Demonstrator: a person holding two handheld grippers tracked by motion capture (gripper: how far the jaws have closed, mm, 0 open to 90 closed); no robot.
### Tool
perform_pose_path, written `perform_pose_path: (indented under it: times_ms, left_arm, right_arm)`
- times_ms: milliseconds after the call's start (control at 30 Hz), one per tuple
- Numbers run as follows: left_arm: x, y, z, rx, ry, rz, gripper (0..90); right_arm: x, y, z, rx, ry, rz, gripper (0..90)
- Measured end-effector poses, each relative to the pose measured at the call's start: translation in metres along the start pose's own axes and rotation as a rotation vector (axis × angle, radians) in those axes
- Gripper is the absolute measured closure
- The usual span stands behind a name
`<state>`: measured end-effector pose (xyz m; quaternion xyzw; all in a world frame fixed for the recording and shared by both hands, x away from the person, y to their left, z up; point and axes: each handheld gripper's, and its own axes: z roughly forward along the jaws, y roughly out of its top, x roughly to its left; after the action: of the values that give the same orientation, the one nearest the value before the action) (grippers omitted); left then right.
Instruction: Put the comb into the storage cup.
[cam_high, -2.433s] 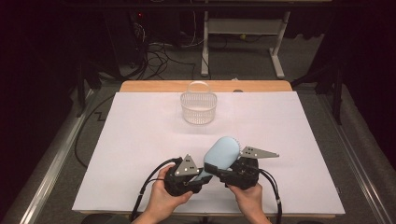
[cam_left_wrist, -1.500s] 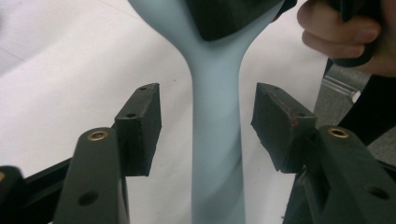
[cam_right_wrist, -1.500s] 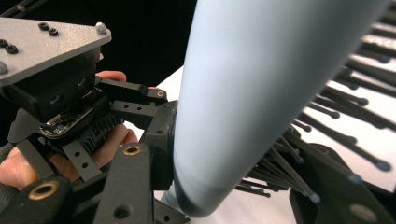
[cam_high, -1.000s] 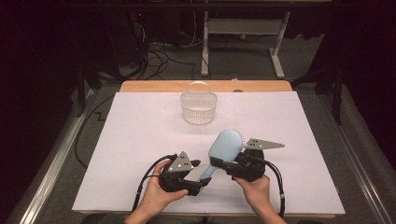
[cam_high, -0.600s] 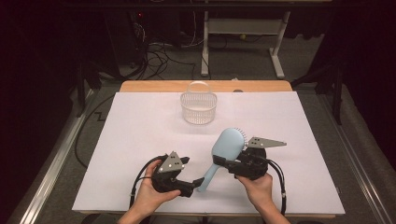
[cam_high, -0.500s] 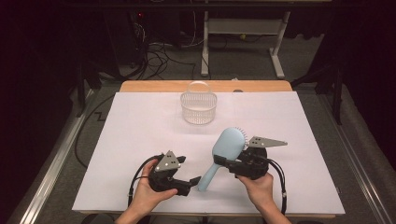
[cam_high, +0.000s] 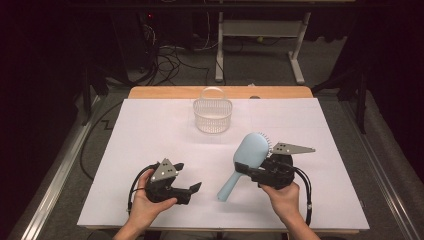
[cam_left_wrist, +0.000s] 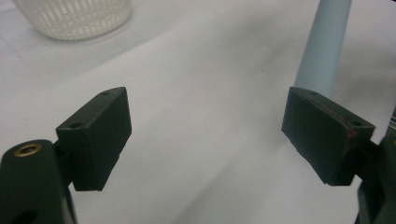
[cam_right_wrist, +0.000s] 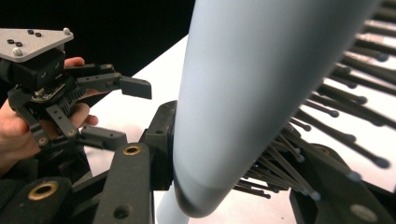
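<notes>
A pale blue hairbrush (cam_high: 251, 149) with dark bristles hangs tilted over the white table cover, head up and handle down to the left. My right gripper (cam_high: 246, 169) is shut on it just below the head; in the right gripper view the brush (cam_right_wrist: 252, 93) stands between the jaws of that gripper (cam_right_wrist: 233, 186). My left gripper (cam_high: 192, 192) is open to the left of the handle tip and apart from it. Its jaws have just been opening and nothing lies between them (cam_left_wrist: 205, 135). The handle (cam_left_wrist: 322, 46) shows beyond the right jaw. The left gripper (cam_right_wrist: 126, 112) also shows in the right gripper view.
A white round mesh basket (cam_high: 212, 117) with a hoop handle stands at the back middle of the table, also seen in the left gripper view (cam_left_wrist: 79, 18). The white cover (cam_high: 150, 135) ends at a wooden strip behind it. Dark floor with cables surrounds the table.
The left gripper has let go of the brush handle, spread its jaws and drawn away to the left. The right gripper has kept the brush almost still.
</notes>
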<state>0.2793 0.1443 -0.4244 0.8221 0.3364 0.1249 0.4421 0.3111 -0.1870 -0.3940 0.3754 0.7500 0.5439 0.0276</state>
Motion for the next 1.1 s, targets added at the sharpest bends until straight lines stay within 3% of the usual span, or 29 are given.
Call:
perform_pose_path:
  times_ms: [100,533,800,1100]
  left_arm:
    - [0.006,-0.002,-0.003,-0.001,0.012,-0.022,16.9]
    - [0.025,-0.010,-0.016,-0.004,0.073,-0.035,16.8]
    - [0.040,-0.017,-0.028,-0.033,0.119,-0.057,16.8]
    - [0.058,-0.029,-0.039,-0.047,0.183,-0.108,19.2]
  right_arm:
    - [-0.003,0.001,-0.003,-0.001,-0.009,0.004,56.6]
    - [-0.009,0.007,-0.016,-0.009,-0.043,-0.004,56.5]
    - [-0.014,0.012,-0.024,-0.010,-0.075,-0.004,56.4]
    - [-0.019,0.017,-0.032,-0.013,-0.102,-0.008,56.4]
